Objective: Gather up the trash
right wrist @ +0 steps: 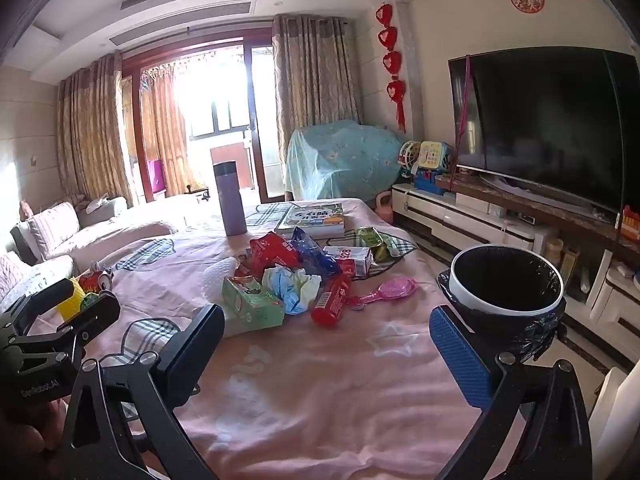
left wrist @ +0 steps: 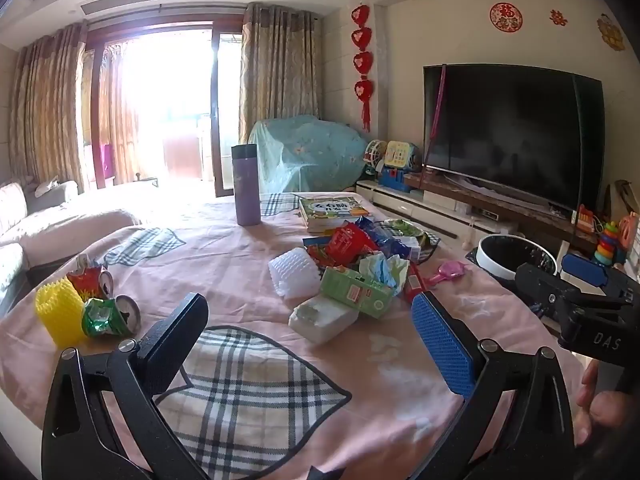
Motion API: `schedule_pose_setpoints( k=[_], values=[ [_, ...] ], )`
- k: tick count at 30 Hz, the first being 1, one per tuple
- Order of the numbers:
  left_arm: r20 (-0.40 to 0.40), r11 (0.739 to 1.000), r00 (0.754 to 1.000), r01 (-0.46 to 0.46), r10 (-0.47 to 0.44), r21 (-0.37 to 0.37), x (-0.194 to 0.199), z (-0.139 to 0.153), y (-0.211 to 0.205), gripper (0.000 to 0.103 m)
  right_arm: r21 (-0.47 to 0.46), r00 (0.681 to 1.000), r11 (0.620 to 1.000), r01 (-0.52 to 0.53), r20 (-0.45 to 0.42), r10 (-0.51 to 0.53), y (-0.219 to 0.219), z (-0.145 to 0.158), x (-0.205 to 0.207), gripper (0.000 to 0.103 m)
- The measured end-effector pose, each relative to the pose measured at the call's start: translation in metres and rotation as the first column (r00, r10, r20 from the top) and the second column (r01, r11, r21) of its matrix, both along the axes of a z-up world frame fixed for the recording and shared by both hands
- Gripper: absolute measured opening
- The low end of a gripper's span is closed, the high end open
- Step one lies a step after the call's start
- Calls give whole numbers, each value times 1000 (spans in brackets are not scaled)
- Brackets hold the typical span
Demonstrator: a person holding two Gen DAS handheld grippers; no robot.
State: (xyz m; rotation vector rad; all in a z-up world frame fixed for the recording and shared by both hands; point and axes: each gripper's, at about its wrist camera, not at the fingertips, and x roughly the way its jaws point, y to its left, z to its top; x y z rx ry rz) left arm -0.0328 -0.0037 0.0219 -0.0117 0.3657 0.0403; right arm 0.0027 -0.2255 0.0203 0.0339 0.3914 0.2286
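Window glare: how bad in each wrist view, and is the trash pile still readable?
Left wrist: the balcony door blows out to white, with glare washing over the far tablecloth; the trash pile stays readable. Right wrist: milder, window bars still show, pile clear. Both views bend strongly at the edges.

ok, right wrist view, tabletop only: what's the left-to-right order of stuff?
Yellow foam net → crushed red can → green carton → crumpled tissue → red tube → pink toy brush → bin with black liner off the table's right edge.
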Motion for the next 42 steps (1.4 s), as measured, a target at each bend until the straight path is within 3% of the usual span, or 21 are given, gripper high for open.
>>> schedule_pose_setpoints(
  k=[30, 38, 42],
  values=[
    [-31, 1000, 999, 16, -17, -19, 7, -7, 3, 103, 6, 1000, 1000, -13, -20, 13, 0, -9, 4, 103],
    [-50, 999, 998, 30, -31, -20, 11, -10, 4, 103, 2, 999, 1000, -26, -45, 26, 1, -13, 10, 103],
    [-65, 999, 997, 44, -45, -21, 16, -14, 8, 103, 13, 995, 999, -31, -97, 32, 1, -15, 18, 103]
  ],
)
